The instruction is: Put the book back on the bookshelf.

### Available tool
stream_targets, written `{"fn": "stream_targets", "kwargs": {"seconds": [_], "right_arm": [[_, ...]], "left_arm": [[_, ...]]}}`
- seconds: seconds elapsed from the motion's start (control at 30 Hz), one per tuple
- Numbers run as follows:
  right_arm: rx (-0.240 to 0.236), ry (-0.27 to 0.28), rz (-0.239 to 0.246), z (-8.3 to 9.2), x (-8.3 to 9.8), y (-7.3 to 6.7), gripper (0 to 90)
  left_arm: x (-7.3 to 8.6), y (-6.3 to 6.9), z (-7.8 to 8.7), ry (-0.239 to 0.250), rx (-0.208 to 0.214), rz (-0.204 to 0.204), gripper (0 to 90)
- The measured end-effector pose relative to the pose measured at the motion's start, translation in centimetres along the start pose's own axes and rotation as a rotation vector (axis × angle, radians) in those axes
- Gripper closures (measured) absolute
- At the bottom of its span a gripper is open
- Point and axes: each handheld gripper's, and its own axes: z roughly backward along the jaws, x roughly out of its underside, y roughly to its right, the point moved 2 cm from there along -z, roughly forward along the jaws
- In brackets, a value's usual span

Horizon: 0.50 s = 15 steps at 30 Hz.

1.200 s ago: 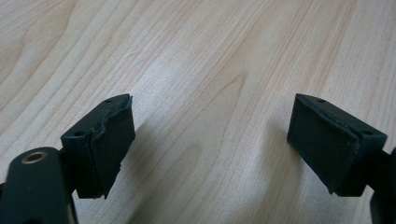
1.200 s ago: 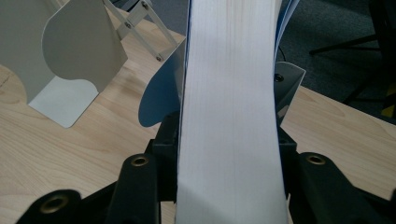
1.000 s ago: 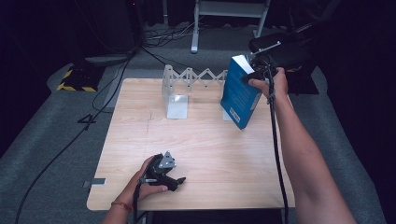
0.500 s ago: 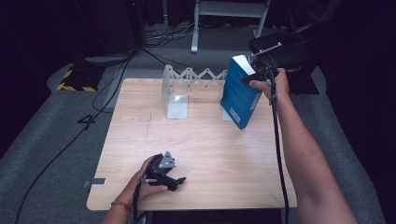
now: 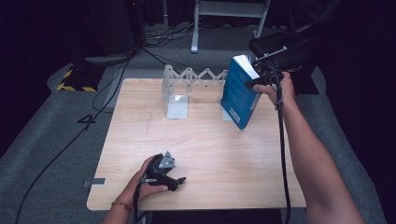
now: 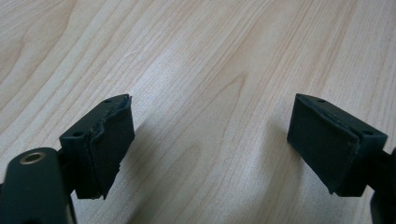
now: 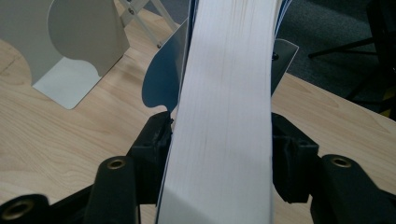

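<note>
Right gripper [image 5: 256, 83] in the high view: you hold it at the far right of the table [image 5: 210, 140], jaws straddling the top edge of the blue book [image 5: 239, 93]. The book stands tilted, bottom edge on the tabletop, right below and left of the gripper. Jaws have just been opening with the book between them. The white accordion rack [image 5: 187, 81] sits to the gripper's left, its right end behind the book. Your left gripper [image 5: 175, 179] lies on the near part of the table, well apart from the book, hand resting on it.

Left gripper view: left gripper [image 6: 210, 140] jaws spread wide, only bare wood between them.

Right gripper view: right gripper [image 7: 219, 154] has the book's white page block [image 7: 224, 116] running up between the jaws. The left pad sits just beside the cover, the right pad is close too; can't tell if either still presses. One rack divider [image 7: 79, 42] stands ahead and left, another [image 7: 285, 56] just behind the book on the right.
</note>
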Motion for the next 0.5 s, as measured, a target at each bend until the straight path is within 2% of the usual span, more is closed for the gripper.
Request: {"fn": "stream_targets", "kwargs": {"seconds": [0.3,0.5], "right_arm": [[0.01,0.005,0.025,1.4,1.2,0.2,37.8],[-0.002,0.007,0.04,1.8,2.4,0.4,34.7]], "left_arm": [[-0.1,0.0,-0.1,-0.001,-0.002,0.002,14.6],[-0.1,0.0,-0.1,0.0,-0.004,0.005,14.6]]}}
